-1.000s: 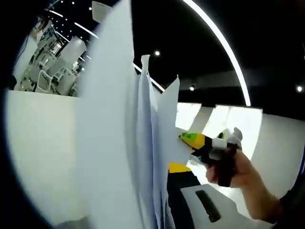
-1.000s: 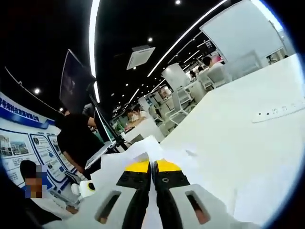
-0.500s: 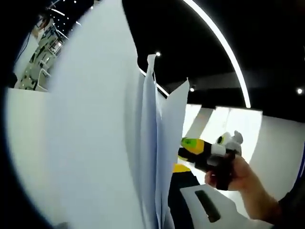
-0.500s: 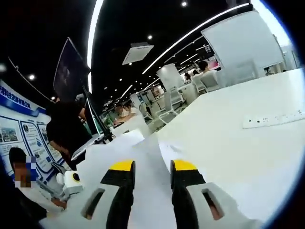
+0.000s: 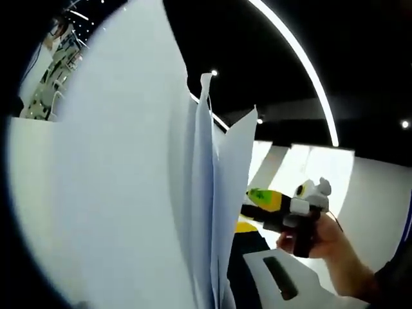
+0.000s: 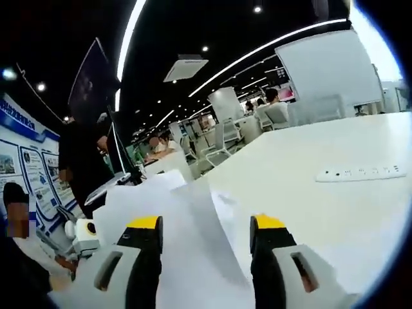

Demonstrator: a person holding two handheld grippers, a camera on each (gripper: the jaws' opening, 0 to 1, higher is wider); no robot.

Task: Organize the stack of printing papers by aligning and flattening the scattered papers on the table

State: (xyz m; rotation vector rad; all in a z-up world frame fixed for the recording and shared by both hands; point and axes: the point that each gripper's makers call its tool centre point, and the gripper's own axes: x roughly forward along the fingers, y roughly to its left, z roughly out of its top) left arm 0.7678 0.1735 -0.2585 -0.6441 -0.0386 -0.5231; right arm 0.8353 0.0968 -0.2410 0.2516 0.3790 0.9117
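Note:
A stack of white printing papers [image 5: 141, 193] stands on edge in the left gripper view, its sheets fanned apart at the top. My left gripper [image 5: 222, 238] is shut on its lower edge; one yellow-tipped jaw shows against the paper and the other is hidden behind it. My right gripper [image 5: 252, 201], held in a hand [image 5: 335, 248], sits just to the right of the stack, apart from it. In the right gripper view, my right gripper [image 6: 207, 225] stands wide open, with the papers [image 6: 193, 257] lying loose between its jaws over the white table [image 6: 322, 212].
A white power strip [image 6: 360, 172] lies on the table to the right. A person in black [image 6: 84, 167] stands at the left by a dark screen [image 6: 96, 84]. Chairs and seated people [image 6: 219, 138] are beyond the table's far edge.
My right gripper went from shut on the papers to wide open, letting them go, and drew slightly away from the stack. The left gripper keeps hold of the stack.

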